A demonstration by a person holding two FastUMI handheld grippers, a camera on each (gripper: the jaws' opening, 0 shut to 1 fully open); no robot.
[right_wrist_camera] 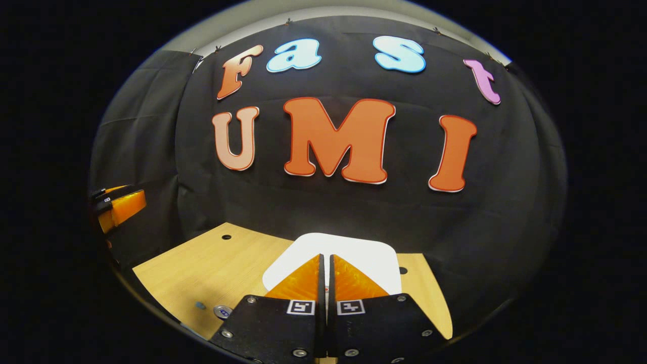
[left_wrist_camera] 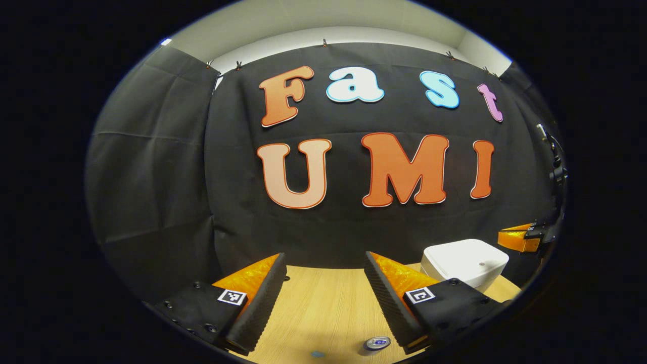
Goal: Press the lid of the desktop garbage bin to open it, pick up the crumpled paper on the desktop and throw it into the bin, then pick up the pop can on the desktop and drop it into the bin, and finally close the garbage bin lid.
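- While the 2 fingers of the left gripper (left_wrist_camera: 325, 298) are being held wide apart with nothing between them, bare wooden desktop (left_wrist_camera: 323, 308) is being framed in the gap.
- The pop can (left_wrist_camera: 377, 344) is being seen from above, standing just below that gap, near the right finger.
- The right gripper (right_wrist_camera: 326, 283) is being held with its fingers almost touching, nothing gripped, over the white garbage bin (right_wrist_camera: 349, 253).
- The bin's lid (left_wrist_camera: 467, 257) is being kept down.
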